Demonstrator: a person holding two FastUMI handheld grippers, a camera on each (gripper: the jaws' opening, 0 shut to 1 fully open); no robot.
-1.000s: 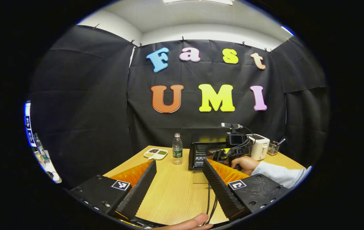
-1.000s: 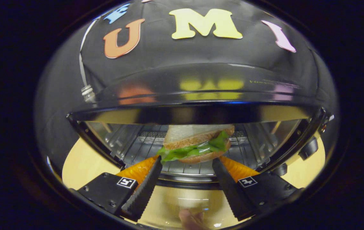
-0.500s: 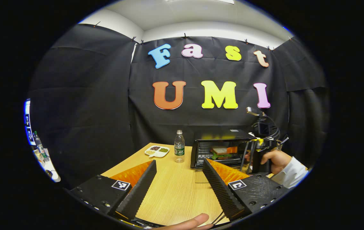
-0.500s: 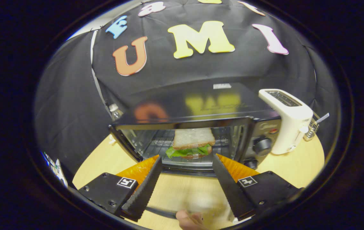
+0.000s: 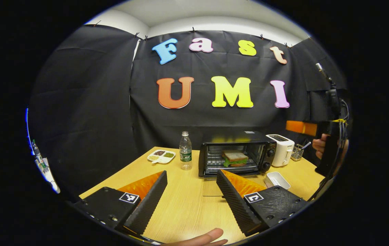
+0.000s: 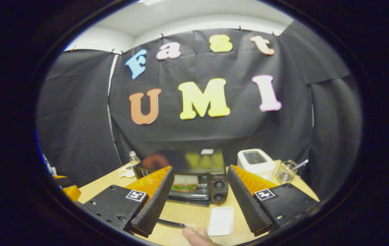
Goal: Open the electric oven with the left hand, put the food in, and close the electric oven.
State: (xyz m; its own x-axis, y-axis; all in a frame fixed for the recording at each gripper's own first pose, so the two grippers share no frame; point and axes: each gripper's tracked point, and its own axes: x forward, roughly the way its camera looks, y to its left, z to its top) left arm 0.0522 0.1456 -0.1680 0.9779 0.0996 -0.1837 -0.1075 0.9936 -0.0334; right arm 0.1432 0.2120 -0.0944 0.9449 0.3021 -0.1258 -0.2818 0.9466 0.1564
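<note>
the electric oven (image 5: pixel 237 153) sits toward the back of the wooden table (image 5: pixel 187 205) with its glass door (image 5: pixel 215 187) dropped flat in front, and the sandwich (image 5: pixel 235 158) rests on the rack inside. the left gripper (image 5: pixel 191 196) hovers low over the table with its jaws apart and nothing between them. the right gripper (image 6: pixel 199 200) is held off to the right, well back from the oven, jaws apart and empty too. a water bottle (image 5: pixel 185 150) stands just left of the oven, a white toaster (image 5: pixel 281 150) just right of it, a small white tray (image 5: pixel 277 179) in front.
</note>
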